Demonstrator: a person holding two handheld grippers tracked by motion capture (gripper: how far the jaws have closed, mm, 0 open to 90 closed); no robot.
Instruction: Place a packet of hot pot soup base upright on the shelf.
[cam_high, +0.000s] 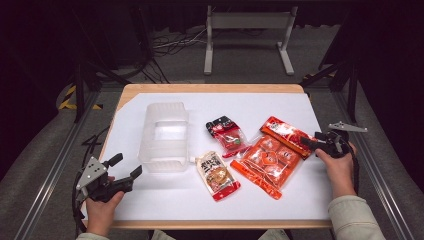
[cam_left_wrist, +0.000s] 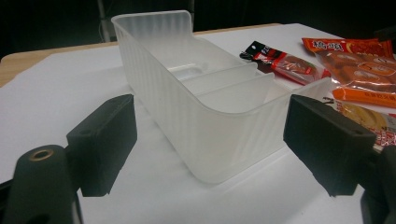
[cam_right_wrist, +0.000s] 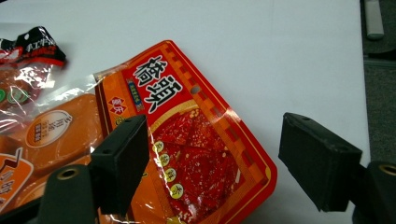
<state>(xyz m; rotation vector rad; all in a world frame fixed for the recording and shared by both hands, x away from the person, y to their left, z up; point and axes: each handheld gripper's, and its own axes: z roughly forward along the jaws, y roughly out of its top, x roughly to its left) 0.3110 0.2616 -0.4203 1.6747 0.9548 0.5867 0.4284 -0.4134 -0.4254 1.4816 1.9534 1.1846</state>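
Left gripper (cam_high: 126, 167), jaws apart and empty, sits at 7 o'clock on the white table sheet (cam_high: 280, 107), aimed at the translucent ribbed plastic bin (cam_high: 164, 137) near centre-left. Right gripper (cam_high: 306, 142), jaws also spread and empty, sits at 3 o'clock, over the edge of the orange-red flat snack packet (cam_right_wrist: 196, 140). At 5 o'clock from the bin lie the large clear bag of orange pieces (cam_high: 265, 162), the beige-and-red pouch (cam_high: 216, 175), and the small black-topped red packet (cam_high: 227, 134), all outside the bin.
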